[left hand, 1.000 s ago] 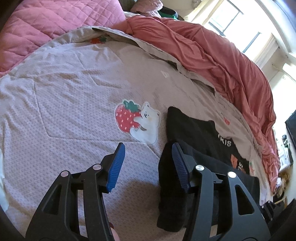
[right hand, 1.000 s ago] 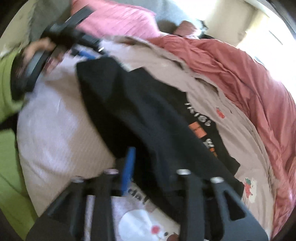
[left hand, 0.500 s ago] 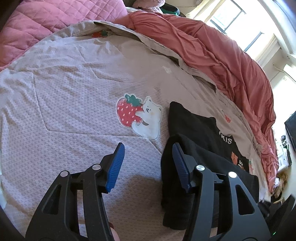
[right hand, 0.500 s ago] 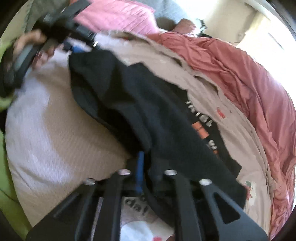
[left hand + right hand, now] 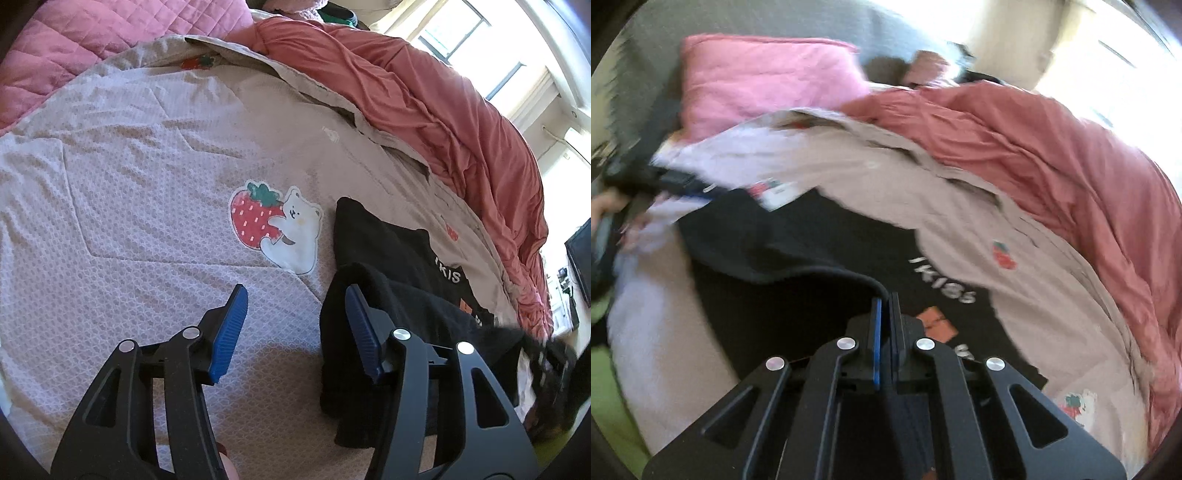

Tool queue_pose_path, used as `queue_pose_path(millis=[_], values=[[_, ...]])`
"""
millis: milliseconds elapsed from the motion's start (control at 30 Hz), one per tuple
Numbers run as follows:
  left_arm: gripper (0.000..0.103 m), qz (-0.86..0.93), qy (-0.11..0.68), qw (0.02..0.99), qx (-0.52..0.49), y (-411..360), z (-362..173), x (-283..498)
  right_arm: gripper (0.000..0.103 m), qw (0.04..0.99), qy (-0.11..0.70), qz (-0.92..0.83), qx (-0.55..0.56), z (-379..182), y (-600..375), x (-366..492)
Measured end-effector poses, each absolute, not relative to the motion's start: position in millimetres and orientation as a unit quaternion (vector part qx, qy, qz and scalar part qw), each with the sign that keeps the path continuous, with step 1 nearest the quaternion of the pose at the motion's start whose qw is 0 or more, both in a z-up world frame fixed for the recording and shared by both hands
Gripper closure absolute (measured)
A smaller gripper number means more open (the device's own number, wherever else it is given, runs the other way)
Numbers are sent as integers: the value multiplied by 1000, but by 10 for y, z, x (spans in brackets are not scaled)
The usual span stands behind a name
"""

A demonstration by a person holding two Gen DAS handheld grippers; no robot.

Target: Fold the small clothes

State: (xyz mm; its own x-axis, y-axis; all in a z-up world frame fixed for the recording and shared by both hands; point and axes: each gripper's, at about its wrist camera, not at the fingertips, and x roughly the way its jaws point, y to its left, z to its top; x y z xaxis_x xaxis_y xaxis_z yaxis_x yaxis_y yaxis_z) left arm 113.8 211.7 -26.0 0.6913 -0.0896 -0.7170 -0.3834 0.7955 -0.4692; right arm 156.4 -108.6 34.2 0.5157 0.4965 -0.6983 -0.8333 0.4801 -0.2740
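Our left gripper (image 5: 293, 317) points down at a slant, and its jaws are opening; nothing sits between the blue pads (image 5: 231, 325), though the right finger's outer side touches the shirt (image 5: 388, 302). A fingertip (image 5: 225, 469) of our left hand shows at the near edge below it. Our right gripper (image 5: 885, 301) also slants down, its pads pressed together on a fold of the shirt's edge. In the right wrist view, our left hand (image 5: 605, 206) shows blurred at far left.
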Motion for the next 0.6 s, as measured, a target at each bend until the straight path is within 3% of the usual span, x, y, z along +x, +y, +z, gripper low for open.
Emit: queue_pose_path(millis=[233,300,333,367,433,600], values=[[54,79,385,868,-304,2068,-254,1142,99,771,288,428,-375,-151,-1155,954],[54,80,387,866,-306,2061,-264,1149,95,771,287,423,-380,-223,-1163,910],[54,81,388,865,-307,2063,-274,1149,87,772,283,418,-386,-257,-1162,879],[54,81,389,864,-308,2065,-281,1146,62,773,277,412,-394,-284,-1154,850],[54,80,388,864,-310,2066,-284,1141,30,778,254,397,-415,-334,-1126,776],[54,79,387,866,-308,2061,-276,1116,30,783,215,362,-458,-467,-1017,750]])
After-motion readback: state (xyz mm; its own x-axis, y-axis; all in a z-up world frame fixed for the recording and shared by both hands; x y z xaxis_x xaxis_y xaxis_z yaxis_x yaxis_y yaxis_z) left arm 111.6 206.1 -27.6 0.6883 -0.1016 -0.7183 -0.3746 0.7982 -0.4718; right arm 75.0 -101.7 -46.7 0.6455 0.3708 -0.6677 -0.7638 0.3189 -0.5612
